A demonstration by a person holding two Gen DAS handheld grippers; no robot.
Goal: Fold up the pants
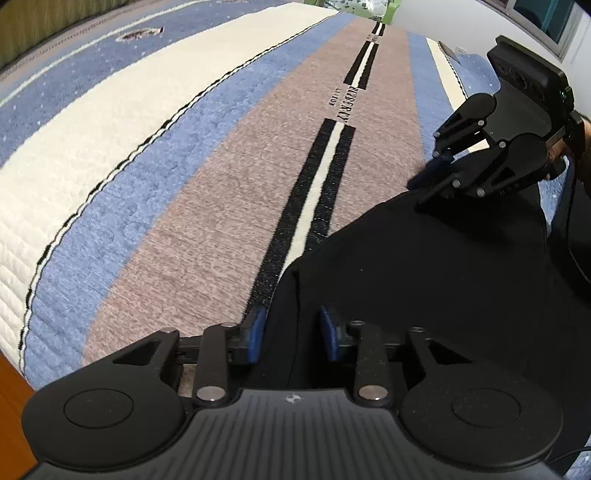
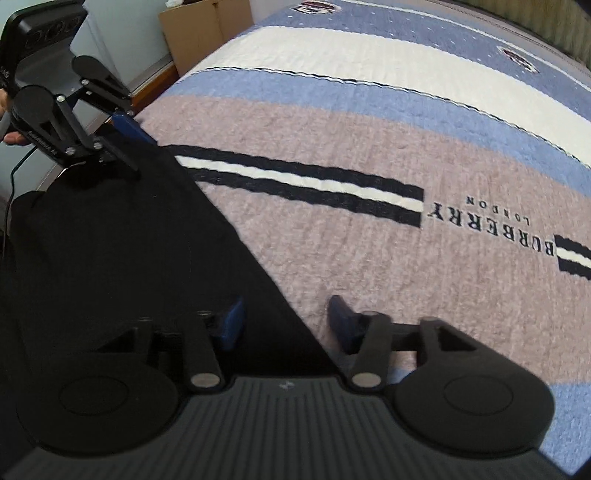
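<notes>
Black pants point(image 1: 424, 258) lie on a striped bedspread point(image 1: 184, 184); they also show in the right wrist view point(image 2: 129, 240). My left gripper point(image 1: 293, 334) is open, its blue pads either side of the pants' edge. It shows at the upper left of the right wrist view point(image 2: 129, 144). My right gripper point(image 2: 286, 323) is open over the straight edge of the pants, one pad on the black cloth, the other over the bedspread point(image 2: 369, 147). It shows at the right of the left wrist view point(image 1: 428, 184), fingertips down at the far corner of the pants.
The bedspread has blue, white and mauve bands with a black-and-white stripe point(image 2: 295, 181) and lettering point(image 2: 495, 229). A cardboard box point(image 2: 203, 33) stands past the bed's edge. A wooden floor point(image 1: 11, 406) shows at lower left.
</notes>
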